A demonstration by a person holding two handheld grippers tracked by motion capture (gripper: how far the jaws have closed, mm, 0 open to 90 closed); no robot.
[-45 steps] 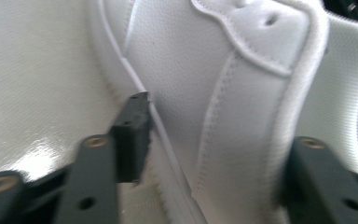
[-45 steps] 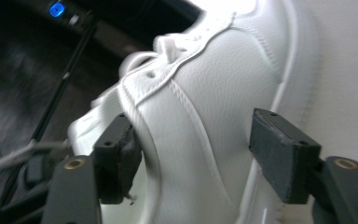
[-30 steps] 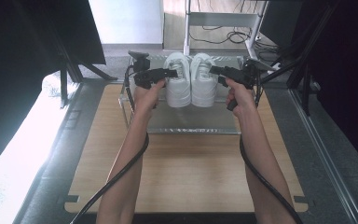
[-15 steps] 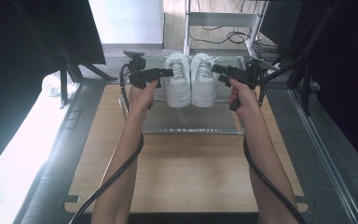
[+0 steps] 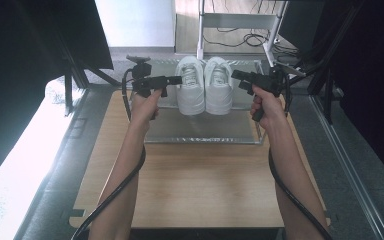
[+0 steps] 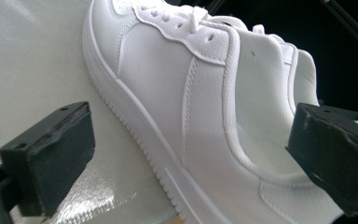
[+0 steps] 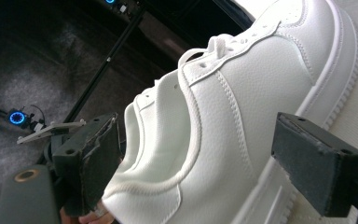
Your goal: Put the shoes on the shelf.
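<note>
High view: 2 white shoes stand side by side, touching, toes toward the person, on a pale mat (image 5: 200, 132) at the far end of the wooden table (image 5: 195, 185). The left shoe (image 5: 190, 85) has the left gripper (image 5: 176, 79) level with its outer side, and the right shoe (image 5: 219, 85) has the right gripper (image 5: 236, 76) level with its outer side; contact cannot be confirmed from here. Left gripper view: the jaws stand wide apart, 1 over the mat (image 6: 32, 70) and 1 over the collar opening of the left shoe (image 6: 168, 84), with the heel quarter between them. Nothing is clamped. Risk: if the jaws close at this setting, the lower pad is likely to meet the sole edge and slide off its ribbed rim, which would push the shoe sideways into its neighbour. Right gripper view: the jaws are likewise spread, straddling the heel quarter of the right shoe (image 7: 242, 102), and grip nothing. Risk: the collar looks soft, so a clamp on 1 wall alone may fold it and let the shoe tilt or drop when lifted. Risk for both: because the 2 shoes touch, uneven closing on 1 side probably shifts the pair across the mat, and the trailing cables may drag over the table.
</note>
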